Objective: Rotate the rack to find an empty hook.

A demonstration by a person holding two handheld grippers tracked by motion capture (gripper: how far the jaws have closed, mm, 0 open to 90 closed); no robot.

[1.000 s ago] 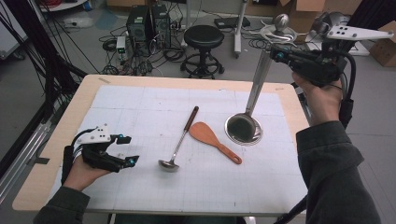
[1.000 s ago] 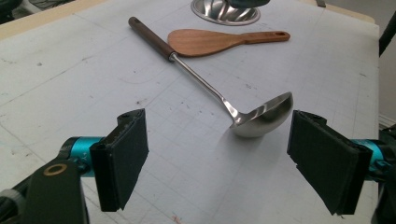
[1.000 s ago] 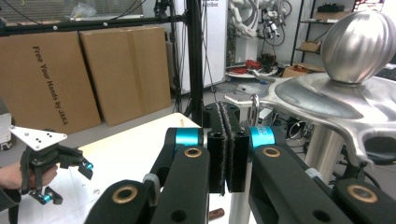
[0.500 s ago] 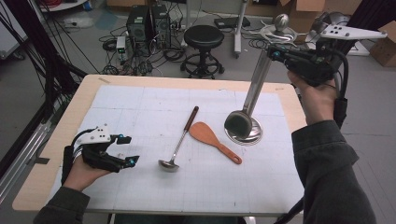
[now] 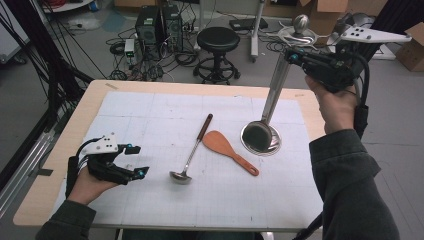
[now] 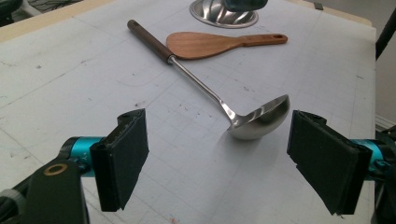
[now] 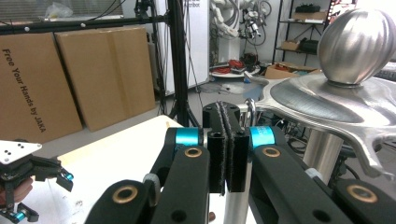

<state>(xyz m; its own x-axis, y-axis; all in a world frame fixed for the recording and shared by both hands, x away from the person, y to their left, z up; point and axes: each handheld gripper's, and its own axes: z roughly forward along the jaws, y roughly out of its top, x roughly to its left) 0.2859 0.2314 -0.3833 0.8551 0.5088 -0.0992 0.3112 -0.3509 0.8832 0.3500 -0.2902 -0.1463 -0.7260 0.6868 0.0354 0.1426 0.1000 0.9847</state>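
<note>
Right hand-held gripper point(image 5: 292, 56), jaws pressed together on the upper handle of a large steel ladle point(image 5: 267, 107) | bowl resting on the white gridded tabletop point(image 5: 150, 112) right of a wooden spatula point(image 5: 227, 150) | left hand-held gripper point(image 5: 137, 160) spread apart, empty, facing a small ladle point(image 6: 224, 105) | cables, stool point(image 5: 217, 40), boxes behind | big ladle's bowl cut off in the left gripper view.

Even, slightly dim indoor light, all views fairly sharp

Soft shadows lay under the ladle point(image 6: 258, 120) on the white surface point(image 5: 150, 115); mild glare showed on the steel ball point(image 7: 356, 41), and the near tool arms were blurred.
</note>
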